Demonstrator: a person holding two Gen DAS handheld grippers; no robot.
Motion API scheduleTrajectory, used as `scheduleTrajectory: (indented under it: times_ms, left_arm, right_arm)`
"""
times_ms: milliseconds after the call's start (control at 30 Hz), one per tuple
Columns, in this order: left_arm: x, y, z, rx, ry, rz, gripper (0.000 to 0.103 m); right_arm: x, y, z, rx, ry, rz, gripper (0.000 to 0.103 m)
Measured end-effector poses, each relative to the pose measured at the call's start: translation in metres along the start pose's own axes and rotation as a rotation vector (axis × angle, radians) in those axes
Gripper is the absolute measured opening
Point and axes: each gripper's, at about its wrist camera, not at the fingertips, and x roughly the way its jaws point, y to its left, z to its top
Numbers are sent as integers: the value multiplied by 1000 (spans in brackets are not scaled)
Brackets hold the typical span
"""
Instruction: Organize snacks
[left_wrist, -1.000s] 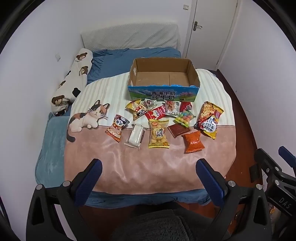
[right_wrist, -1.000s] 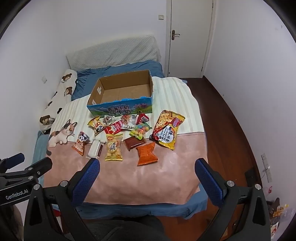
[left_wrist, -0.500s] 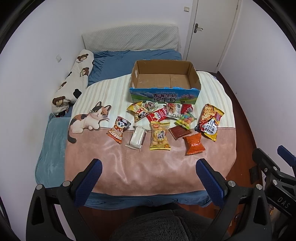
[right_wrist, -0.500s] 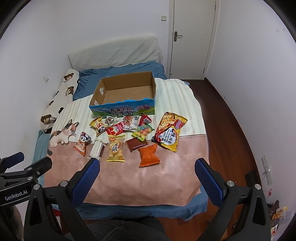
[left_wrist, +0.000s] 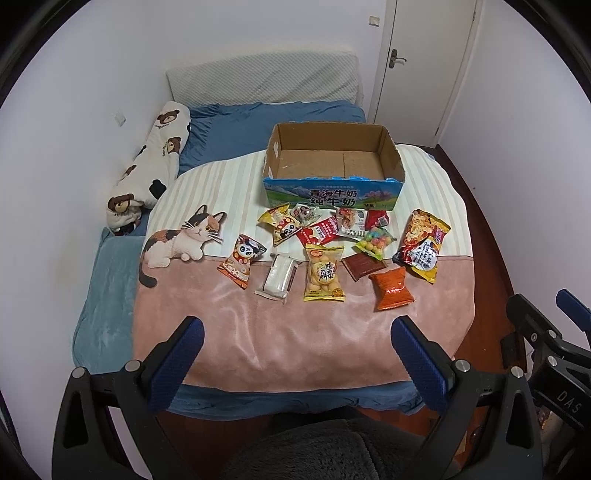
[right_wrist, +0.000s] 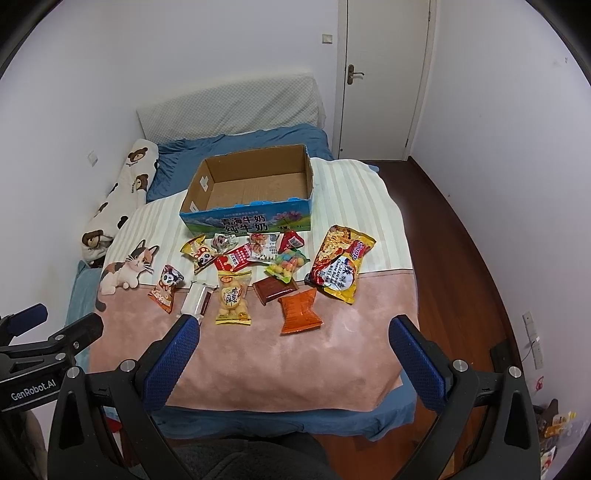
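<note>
Snack packets (left_wrist: 332, 251) lie scattered at 12 o'clock from the wide-open, empty left gripper (left_wrist: 295, 354) and right gripper (right_wrist: 291, 350), just before an empty cardboard box (left_wrist: 334, 184), orange packet (right_wrist: 299, 312) nearest the right

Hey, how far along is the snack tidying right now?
Nothing is done: the blue-printed cardboard box is empty. Nothing is in hand: the left gripper and right gripper are open above the pink blanket. All packets remain, like the orange crinkled packet.
</note>
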Motion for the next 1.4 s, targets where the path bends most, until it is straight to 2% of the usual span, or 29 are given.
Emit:
scheduleTrajectory:
  times_ms: [1400]
  left_arm:
    - [-2, -4, -4, -4, -24, 2, 103]
  right_arm:
    - [-6, 3, 3, -1, -8, 9, 103]
